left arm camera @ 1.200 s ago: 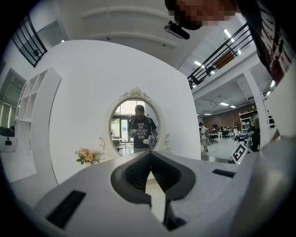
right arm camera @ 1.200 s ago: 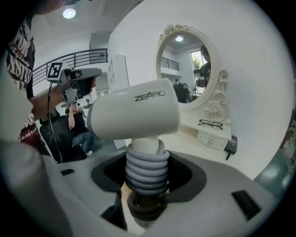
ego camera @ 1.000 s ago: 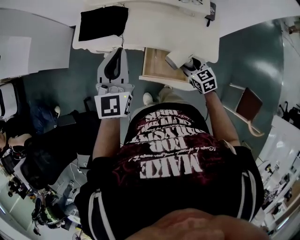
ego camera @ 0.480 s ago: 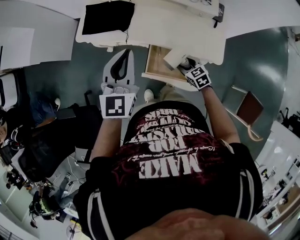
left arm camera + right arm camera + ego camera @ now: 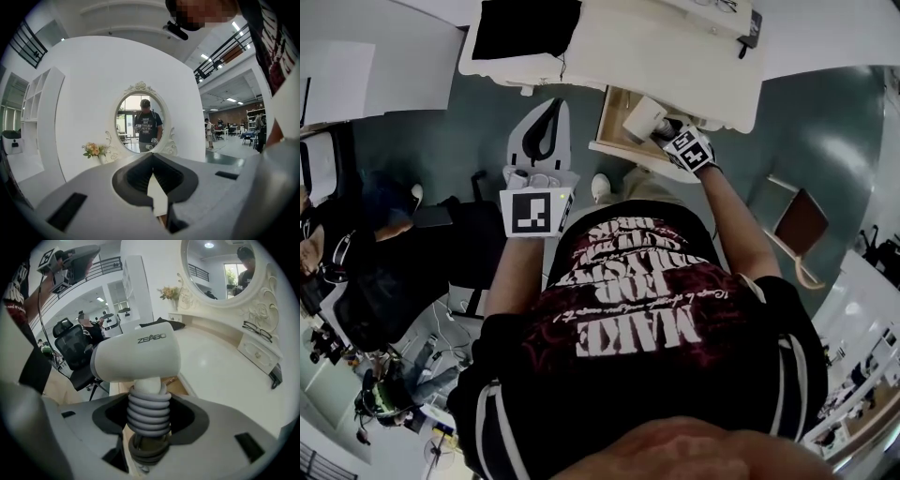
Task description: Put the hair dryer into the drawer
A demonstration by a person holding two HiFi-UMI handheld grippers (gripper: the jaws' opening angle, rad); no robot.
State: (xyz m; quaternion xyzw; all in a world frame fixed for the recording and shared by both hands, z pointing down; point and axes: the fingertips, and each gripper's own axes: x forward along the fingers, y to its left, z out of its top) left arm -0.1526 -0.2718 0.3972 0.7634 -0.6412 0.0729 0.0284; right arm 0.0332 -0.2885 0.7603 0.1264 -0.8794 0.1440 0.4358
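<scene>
Now: my right gripper [image 5: 149,404], jaws wide, clamps the white plastic hair dryer [image 5: 136,357] by its cord-wrapped handle above the open wooden drawer [image 5: 614,117]. White dressing table [image 5: 211,366] at three o'clock, black office chair [image 5: 75,350] at nine. Left gripper [image 5: 152,159] closed, empty.

Two grey handheld two-jaw grippers show: the left gripper [image 5: 152,160] and the right gripper [image 5: 149,414]. They carry two cubes with black-and-white square markers, the left cube [image 5: 532,212] and the right cube [image 5: 687,152]. There is one white hair dryer [image 5: 137,358] with grey cord coiled round its handle, one open wooden drawer [image 5: 612,118], one white dressing table [image 5: 675,52], one oval mirror in an ornate white frame [image 5: 140,123], one small bunch of pale flowers [image 5: 93,149], one pair of dark-rimmed glasses [image 5: 257,331] and one black rectangular cloth [image 5: 525,28].
</scene>
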